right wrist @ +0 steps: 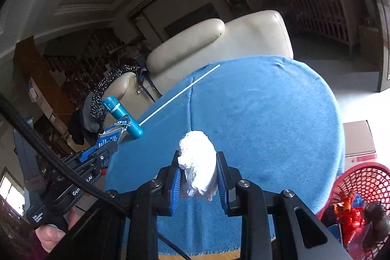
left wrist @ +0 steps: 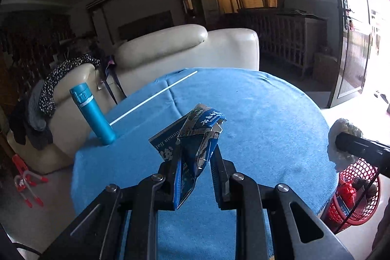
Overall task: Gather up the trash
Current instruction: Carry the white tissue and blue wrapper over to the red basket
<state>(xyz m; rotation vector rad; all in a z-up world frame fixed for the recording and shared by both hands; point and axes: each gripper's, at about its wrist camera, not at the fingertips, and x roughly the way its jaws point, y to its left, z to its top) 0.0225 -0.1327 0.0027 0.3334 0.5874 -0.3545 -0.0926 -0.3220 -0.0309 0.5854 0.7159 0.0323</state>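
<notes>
A: Report the left side first.

B: I see the teal bottle (left wrist: 93, 113) upright on the blue tablecloth (left wrist: 256, 113), a white stick (left wrist: 153, 96) beside it. My left gripper (left wrist: 192, 160) is clamped on the crumpled blue wrapper (left wrist: 195, 138), lifted clear of the cloth.

A: And the right?

B: My right gripper (right wrist: 197, 169) is clamped on the white paper wad (right wrist: 197, 160). The red basket (right wrist: 365, 182) stands just beside the table, lower right.

Crumpled blue wrapper (left wrist: 195, 138) and white tissue wad (right wrist: 197, 162), both aloft.
</notes>
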